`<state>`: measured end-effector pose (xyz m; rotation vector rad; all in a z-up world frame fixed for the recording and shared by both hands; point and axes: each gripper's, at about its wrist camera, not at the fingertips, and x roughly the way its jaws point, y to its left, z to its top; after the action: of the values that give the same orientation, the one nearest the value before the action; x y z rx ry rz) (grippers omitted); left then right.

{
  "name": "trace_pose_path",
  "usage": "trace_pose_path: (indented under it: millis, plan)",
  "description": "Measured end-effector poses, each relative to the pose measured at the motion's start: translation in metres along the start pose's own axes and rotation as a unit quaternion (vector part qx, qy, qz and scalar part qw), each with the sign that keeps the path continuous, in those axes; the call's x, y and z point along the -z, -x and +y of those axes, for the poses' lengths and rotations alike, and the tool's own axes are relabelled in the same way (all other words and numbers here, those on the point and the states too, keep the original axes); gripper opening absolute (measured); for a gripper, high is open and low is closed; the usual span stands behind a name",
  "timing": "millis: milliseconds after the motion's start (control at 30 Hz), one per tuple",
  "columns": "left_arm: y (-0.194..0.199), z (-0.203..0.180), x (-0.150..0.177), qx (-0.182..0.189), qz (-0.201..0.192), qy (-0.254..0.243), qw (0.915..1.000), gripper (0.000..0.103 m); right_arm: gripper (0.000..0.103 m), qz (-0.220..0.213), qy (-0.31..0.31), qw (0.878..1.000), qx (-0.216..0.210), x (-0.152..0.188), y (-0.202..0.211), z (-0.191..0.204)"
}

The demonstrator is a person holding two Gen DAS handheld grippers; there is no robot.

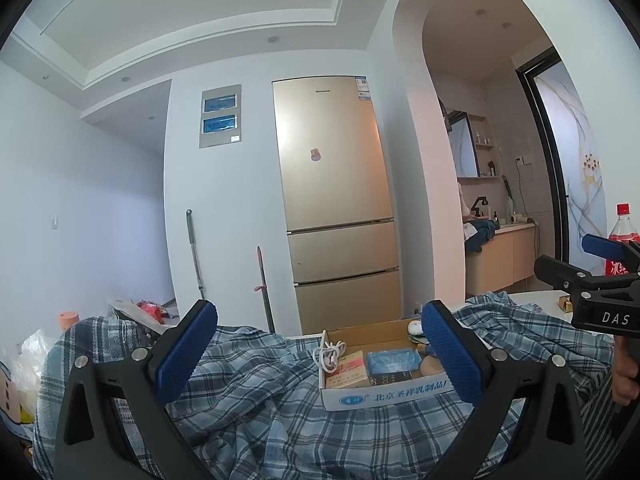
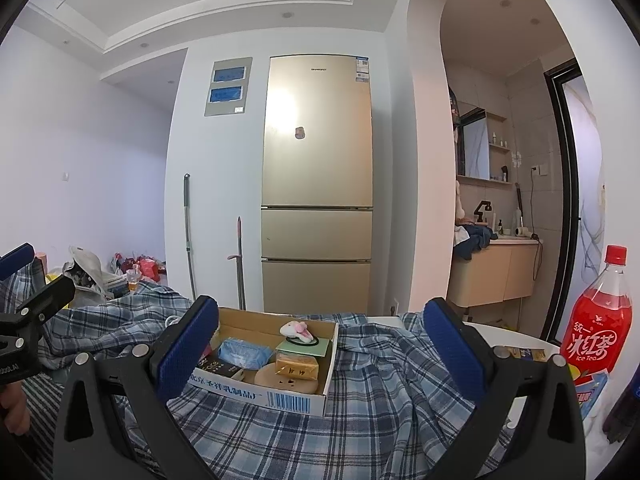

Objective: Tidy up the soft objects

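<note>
1. A gold fridge [image 2: 316, 168] is standing against the far wall, with two mop handles leaning to its left.
2. A plaid cloth [image 1: 256, 412] is lying rumpled over the white tabletop [image 2: 516, 334], spreading under and around the box.
3. A cardboard box [image 2: 288, 396] is sitting on the cloth, holding small packets, a blue pack [image 2: 244, 354], a round tan item and a white cable [image 1: 330, 354].
4. The left tongs [image 1: 320, 354] are hovering low over the cloth with fingers spread wide, gripping nothing.
5. The right tongs [image 2: 320, 354] are likewise gaping wide and empty, framing the box.
6. A red tea bottle [image 2: 600, 320] is standing upright at the right of the tabletop, apart from the cloth.
7. A small plush toy [image 2: 296, 330] is resting in the box's far corner.
</note>
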<state>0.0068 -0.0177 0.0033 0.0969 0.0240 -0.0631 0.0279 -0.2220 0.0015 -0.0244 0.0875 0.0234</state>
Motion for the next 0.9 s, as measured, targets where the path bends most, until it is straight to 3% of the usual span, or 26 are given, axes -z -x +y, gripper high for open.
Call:
trace_pose_path:
  millis: [900]
  plan:
    - [-0.0056,0.0052,0.0023,0.007,0.007,-0.008,0.9999,0.103,0.102,0.002,0.006,1.0,-0.007,-0.0006,-0.0004,0.002]
